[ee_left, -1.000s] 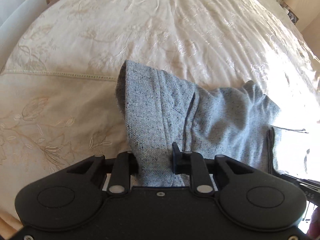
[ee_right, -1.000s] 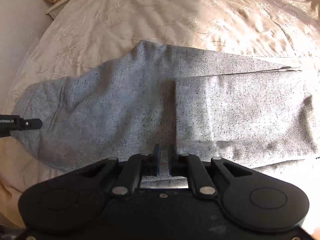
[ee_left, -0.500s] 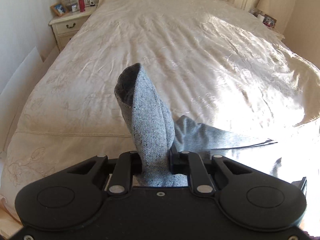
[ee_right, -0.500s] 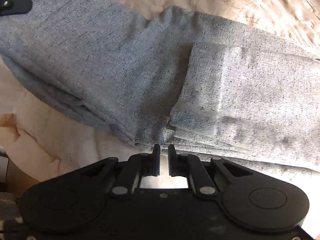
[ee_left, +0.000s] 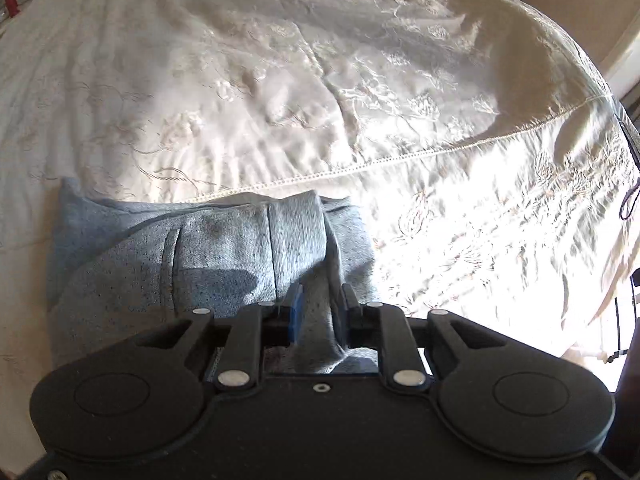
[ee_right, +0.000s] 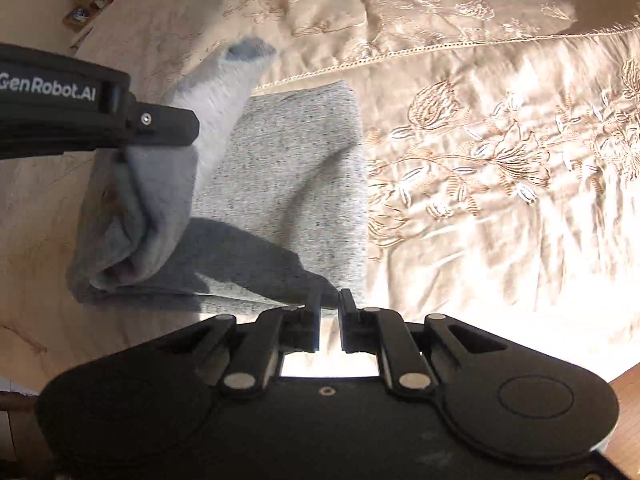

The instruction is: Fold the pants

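Note:
The grey pants [ee_right: 280, 184] lie folded into a short stack on the cream bedspread [ee_right: 500, 160]. My left gripper [ee_left: 320, 300] is shut on a bunched fold of the pants [ee_left: 224, 256] and holds it over the stack; it shows from the side in the right wrist view [ee_right: 160, 124]. My right gripper [ee_right: 329, 300] is nearly shut at the near right corner of the stack; a thin edge of cloth seems pinched between its fingers.
The embroidered bedspread [ee_left: 320, 80] spreads all around, with a stitched seam [ee_left: 400, 156] behind the pants. A nightstand with small items [ee_right: 92, 4] stands far left. Wooden floor [ee_right: 628, 392] shows at the bottom right, by the bed's edge.
My left gripper carried the lifted end of the pants over to the right and lowered it onto the stack. The pants went from long to a short folded stack.

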Action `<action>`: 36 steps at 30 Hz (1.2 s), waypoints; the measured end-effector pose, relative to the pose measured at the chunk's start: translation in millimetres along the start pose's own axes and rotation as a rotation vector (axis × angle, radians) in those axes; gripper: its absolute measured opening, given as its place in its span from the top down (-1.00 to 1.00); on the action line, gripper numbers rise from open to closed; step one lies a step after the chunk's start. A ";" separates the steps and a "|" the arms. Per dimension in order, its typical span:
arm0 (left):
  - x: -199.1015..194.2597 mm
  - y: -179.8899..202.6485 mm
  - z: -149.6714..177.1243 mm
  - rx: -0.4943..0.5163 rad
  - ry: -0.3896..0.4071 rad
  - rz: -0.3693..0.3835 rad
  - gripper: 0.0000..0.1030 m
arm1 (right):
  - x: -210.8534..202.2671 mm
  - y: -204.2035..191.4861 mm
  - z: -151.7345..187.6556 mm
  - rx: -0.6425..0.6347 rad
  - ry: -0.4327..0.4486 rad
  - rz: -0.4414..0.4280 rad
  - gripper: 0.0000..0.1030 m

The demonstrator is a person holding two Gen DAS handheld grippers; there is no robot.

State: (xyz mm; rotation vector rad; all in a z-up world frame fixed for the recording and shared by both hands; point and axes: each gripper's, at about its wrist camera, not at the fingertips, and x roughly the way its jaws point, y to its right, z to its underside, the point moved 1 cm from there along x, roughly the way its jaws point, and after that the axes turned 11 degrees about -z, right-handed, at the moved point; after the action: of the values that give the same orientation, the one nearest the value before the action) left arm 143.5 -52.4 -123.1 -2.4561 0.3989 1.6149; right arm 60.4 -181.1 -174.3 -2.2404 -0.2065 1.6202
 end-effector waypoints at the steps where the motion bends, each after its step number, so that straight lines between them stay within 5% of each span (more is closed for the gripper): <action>1: -1.2 6.0 -0.2 0.006 -0.006 0.000 0.49 | -3.7 7.5 -0.1 0.004 0.001 0.008 0.68; 7: -33.4 -21.0 -0.9 -0.013 0.083 -0.080 0.34 | -30.4 25.1 -11.9 -0.024 0.081 0.005 0.37; 12: -19.7 -94.1 15.2 -0.132 0.008 -0.285 0.36 | -14.3 -6.3 -40.9 -0.066 0.126 -0.075 0.16; 15: 0.7 -122.6 30.8 -0.161 -0.060 -0.339 0.37 | 10.2 -21.7 -57.0 -0.082 0.102 -0.104 0.08; 21: 49.2 -120.8 62.3 -0.055 -0.204 -0.285 0.43 | 40.4 -24.3 -68.9 -0.022 0.038 -0.125 -0.04; 27: 22.9 -135.1 58.3 -0.093 -0.157 -0.207 0.39 | 69.0 -15.2 -70.1 0.052 -0.010 -0.129 -0.09; 31: -1.0 -160.8 61.8 -0.147 -0.109 -0.233 0.36 | 72.9 -13.8 -69.5 0.090 -0.016 -0.161 -0.12; 33: -8.4 -172.9 61.3 -0.156 -0.091 -0.265 0.35 | 71.1 -20.2 -67.9 0.077 -0.031 -0.196 0.09; 35: -10.5 -185.6 60.1 -0.161 -0.089 -0.288 0.34 | 63.1 -34.9 -67.5 0.009 -0.019 -0.123 0.79; 36: -9.0 -189.6 57.0 -0.168 -0.090 -0.293 0.34 | 58.7 -42.0 -67.7 -0.023 -0.012 -0.106 0.83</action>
State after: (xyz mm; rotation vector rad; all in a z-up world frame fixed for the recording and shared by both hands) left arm 150.4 145.2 -137.5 -2.4050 -0.1105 1.6813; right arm 147.3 -137.2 -192.1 -2.1977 -0.3419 1.5838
